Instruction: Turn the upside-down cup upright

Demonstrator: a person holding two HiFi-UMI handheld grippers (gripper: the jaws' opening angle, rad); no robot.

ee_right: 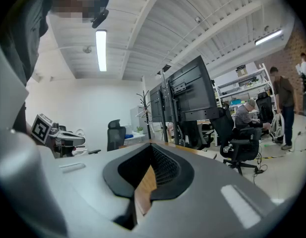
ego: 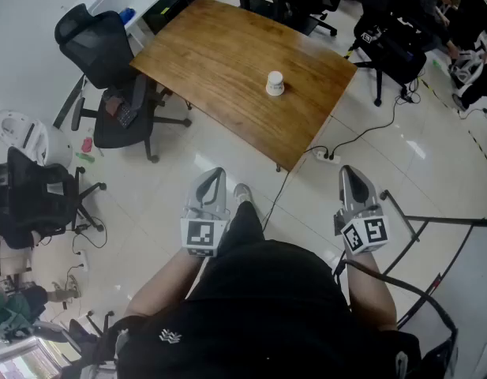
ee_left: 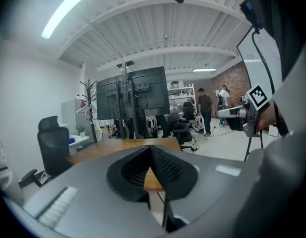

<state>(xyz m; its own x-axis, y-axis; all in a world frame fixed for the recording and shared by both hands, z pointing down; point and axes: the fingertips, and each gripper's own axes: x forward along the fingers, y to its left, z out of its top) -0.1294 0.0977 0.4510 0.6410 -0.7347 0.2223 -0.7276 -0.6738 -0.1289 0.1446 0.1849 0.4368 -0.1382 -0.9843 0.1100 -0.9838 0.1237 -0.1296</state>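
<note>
one cup well inside table edges

Left claw closed, nothing between; wooden table beyond; black office chair left; monitor stand behind table.
</note>
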